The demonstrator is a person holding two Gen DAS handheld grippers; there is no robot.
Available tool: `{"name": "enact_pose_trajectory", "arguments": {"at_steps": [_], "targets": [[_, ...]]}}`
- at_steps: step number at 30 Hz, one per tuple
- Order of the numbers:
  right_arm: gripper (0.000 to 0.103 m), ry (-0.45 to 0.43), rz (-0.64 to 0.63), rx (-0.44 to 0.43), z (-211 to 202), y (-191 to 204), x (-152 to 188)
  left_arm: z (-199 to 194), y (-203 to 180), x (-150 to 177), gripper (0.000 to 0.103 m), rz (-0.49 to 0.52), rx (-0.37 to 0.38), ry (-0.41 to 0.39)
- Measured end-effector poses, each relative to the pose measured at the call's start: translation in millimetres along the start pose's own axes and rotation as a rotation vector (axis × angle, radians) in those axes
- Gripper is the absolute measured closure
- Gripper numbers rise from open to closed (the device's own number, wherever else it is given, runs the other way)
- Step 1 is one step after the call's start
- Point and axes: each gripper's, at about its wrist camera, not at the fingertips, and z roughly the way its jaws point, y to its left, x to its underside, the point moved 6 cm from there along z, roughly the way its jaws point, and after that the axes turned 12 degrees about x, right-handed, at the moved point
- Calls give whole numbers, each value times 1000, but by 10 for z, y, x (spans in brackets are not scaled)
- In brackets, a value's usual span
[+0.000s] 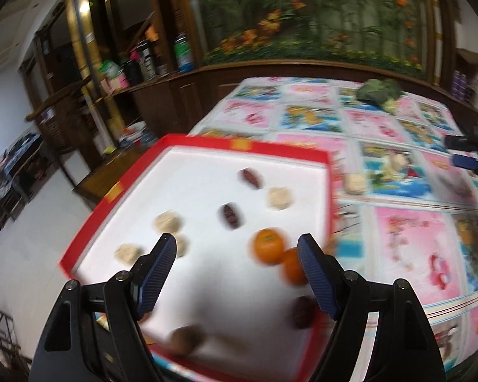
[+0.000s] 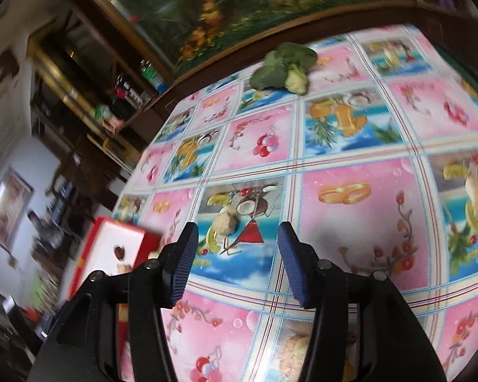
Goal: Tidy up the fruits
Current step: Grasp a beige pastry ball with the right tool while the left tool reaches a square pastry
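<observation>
A red-rimmed white tray (image 1: 322, 156) holds two oranges (image 1: 268, 246), several dark brown fruits (image 1: 230, 215) and several pale beige lumps (image 1: 167, 222). My left gripper (image 1: 237, 248) is open and empty, hovering above the tray's near part. Two more beige lumps (image 1: 354, 183) lie on the tablecloth right of the tray. In the right wrist view my right gripper (image 2: 237, 235) is open and empty above the tablecloth, with a beige lump (image 2: 225, 224) just beyond its left finger. The tray (image 2: 89, 248) shows at the left.
The table wears a pink and blue pictured cloth (image 2: 350, 216). A green broccoli-like vegetable (image 2: 283, 67) lies at its far side; it also shows in the left wrist view (image 1: 380, 90). Dark wooden shelves with bottles (image 1: 149, 60) stand behind. The right gripper (image 1: 471, 152) shows at the right edge.
</observation>
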Motion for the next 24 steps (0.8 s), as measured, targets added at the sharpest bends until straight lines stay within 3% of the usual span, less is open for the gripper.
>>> {"name": "enact_pose_trajectory", "arguments": {"at_steps": [4,9,18,24], "targets": [[49,2,-43,32,87,89,44,50,-310,-110,25,78,54,-8],[49,-24,-166,75,303,365,82,191,-582,-221,25,87,163,19],[50,6,-325,235,790,590,118,504,-748,-257,25,95,190,103],[72,10,-357,278,847,541,154,732,-840,-320,25,105,197,145]]}}
